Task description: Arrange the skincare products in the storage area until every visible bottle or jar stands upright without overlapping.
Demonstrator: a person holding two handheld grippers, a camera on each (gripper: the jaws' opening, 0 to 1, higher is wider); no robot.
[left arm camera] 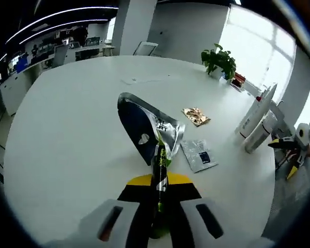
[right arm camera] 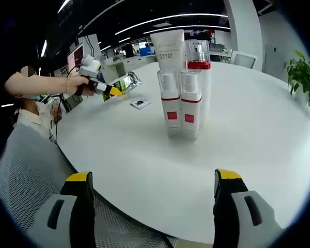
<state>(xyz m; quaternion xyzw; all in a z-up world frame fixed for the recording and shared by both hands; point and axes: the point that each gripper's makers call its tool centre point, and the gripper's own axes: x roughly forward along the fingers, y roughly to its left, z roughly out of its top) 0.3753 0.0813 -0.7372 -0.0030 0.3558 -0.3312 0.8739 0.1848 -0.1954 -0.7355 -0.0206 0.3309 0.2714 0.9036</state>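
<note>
Two tools work over a round white desk (left arm camera: 67,134). In the left gripper view the left tool (left arm camera: 159,217) has its jaws pressed together on the lower end of a silver foil pouch (left arm camera: 147,129) with a dark face and a green-printed strip; the pouch rises tilted from the jaws above the desk. Just beyond it lie a flat grey sachet (left arm camera: 199,155) with a dark label and, farther on, a small crumpled gold sachet (left arm camera: 196,116), the two apart from each other. At the desk's far right edge in that view white bottles (left arm camera: 256,126) are clustered, and the right tool (left arm camera: 292,155) shows beside them with yellow jaw tips. A potted plant (left arm camera: 218,59) stands near the far rim. In the right gripper view the right tool (right arm camera: 152,206) has its jaws spread wide, nothing between them, hovering over the near desk edge with a grey mesh chair (right arm camera: 26,181) below. Ahead, two white pump bottles (right arm camera: 181,103) with red bands stand upright side by side, touching or nearly so; behind them stand a tall white tube (right arm camera: 169,49) and a clear-capped bottle (right arm camera: 198,57) with a red collar, all upright and closely grouped. To the left, a person's hand (right arm camera: 77,85) holds the left tool, with the foil pouch at its tip and the grey sachet on the desk just beside it.
</note>
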